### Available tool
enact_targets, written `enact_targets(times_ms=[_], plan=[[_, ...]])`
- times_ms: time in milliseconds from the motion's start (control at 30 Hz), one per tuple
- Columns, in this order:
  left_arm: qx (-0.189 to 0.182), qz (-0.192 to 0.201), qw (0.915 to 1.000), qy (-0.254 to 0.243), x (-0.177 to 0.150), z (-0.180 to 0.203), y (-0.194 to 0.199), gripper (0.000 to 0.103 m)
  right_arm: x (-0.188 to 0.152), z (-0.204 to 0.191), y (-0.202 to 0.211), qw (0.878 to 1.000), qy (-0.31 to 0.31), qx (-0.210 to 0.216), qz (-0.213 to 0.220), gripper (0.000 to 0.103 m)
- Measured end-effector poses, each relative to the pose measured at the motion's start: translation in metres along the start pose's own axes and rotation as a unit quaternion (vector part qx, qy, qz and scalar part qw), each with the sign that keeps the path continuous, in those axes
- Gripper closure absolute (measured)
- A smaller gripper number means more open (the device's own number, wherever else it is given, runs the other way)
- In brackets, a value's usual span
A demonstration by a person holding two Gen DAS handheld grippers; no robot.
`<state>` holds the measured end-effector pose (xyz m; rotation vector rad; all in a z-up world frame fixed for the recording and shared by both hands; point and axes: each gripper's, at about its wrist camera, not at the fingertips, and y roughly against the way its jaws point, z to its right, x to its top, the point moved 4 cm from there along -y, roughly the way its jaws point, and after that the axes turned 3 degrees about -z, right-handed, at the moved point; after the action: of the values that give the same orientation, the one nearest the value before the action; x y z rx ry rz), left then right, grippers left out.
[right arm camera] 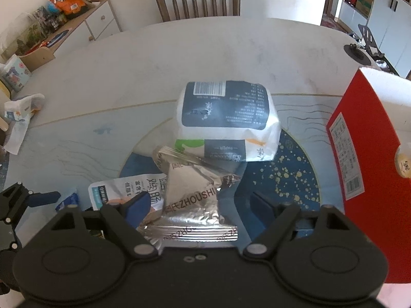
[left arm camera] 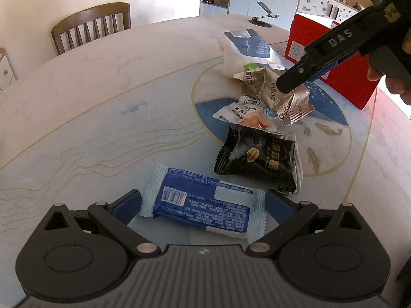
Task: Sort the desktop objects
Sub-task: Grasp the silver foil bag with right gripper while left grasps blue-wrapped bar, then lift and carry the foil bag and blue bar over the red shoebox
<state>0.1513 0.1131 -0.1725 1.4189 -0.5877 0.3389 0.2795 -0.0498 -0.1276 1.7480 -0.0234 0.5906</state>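
A blue and white snack packet (left arm camera: 195,195) lies flat on the table between the fingers of my left gripper (left arm camera: 203,206). The jaws stand wide at its two ends and the packet is not squeezed. My right gripper (right arm camera: 200,205) points down over a crumpled silver foil wrapper (right arm camera: 190,187), open, with one finger on each side of it. In the left wrist view the right gripper (left arm camera: 295,82) hangs over that foil wrapper (left arm camera: 277,92). A white pouch with an orange picture (left arm camera: 246,113) and a black snack packet (left arm camera: 257,159) lie between the two grippers.
A white and dark blue tissue pack (right arm camera: 226,120) stands behind the foil wrapper. A tall red box (right arm camera: 364,166) stands at the right. A white cable (left arm camera: 298,164) lies under the black packet. A phone stand (left arm camera: 264,12) and a wooden chair (left arm camera: 92,25) are at the far edge.
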Motion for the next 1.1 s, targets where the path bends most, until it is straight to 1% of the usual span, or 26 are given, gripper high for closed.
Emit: enact_targets(times_ms=[100, 300, 467, 600, 667, 767, 800, 867, 933, 967, 1000, 1100], plan=[[0.001, 0.003, 1.0000, -0.006, -0.001, 0.001, 0.000, 0.001, 0.000, 0.001, -0.006, 1.000, -0.001, -0.004, -0.006, 0.020], [0.015, 0.003, 0.9996, -0.024, -0.003, 0.005, -0.001, 0.001, -0.001, 0.003, -0.014, 1.000, -0.002, -0.007, -0.014, 0.022], [0.017, 0.002, 0.9996, -0.025, -0.003, 0.006, -0.001, 0.002, -0.001, 0.002, -0.017, 1.000, -0.002, -0.006, -0.021, 0.025], [0.016, 0.004, 0.9996, -0.025, -0.003, 0.006, -0.001, 0.006, -0.002, 0.001, -0.020, 1.000, -0.007, -0.002, -0.026, 0.031], [0.015, 0.006, 0.9996, -0.025, -0.002, 0.006, 0.000, 0.011, -0.002, 0.001, -0.020, 1.000, -0.006, -0.001, -0.027, 0.034], [0.015, 0.006, 0.9996, -0.025, -0.002, 0.006, 0.001, 0.013, -0.003, 0.001, -0.020, 1.000, -0.008, -0.001, -0.028, 0.038], [0.015, 0.007, 0.9996, -0.025, -0.001, 0.006, 0.001, 0.015, -0.003, 0.002, -0.020, 1.000, -0.009, 0.000, -0.028, 0.041], [0.016, 0.008, 0.9996, -0.023, 0.000, 0.006, 0.002, 0.020, -0.003, 0.003, -0.018, 1.000, -0.009, 0.000, -0.027, 0.043], [0.016, 0.008, 0.9996, -0.022, 0.002, 0.006, 0.002, 0.023, -0.004, 0.002, -0.015, 1.000, -0.010, 0.001, -0.024, 0.047], [0.017, 0.007, 0.9996, -0.021, 0.002, 0.006, 0.002, 0.024, -0.005, 0.002, -0.015, 1.000, -0.011, 0.001, -0.023, 0.049], [0.018, 0.007, 0.9996, -0.020, 0.002, 0.006, 0.002, 0.024, -0.005, 0.002, -0.013, 1.000, -0.011, 0.002, -0.021, 0.055], [0.018, 0.006, 0.9997, -0.017, 0.002, 0.007, 0.003, 0.025, -0.005, 0.003, -0.009, 1.000, -0.013, 0.002, -0.017, 0.058]])
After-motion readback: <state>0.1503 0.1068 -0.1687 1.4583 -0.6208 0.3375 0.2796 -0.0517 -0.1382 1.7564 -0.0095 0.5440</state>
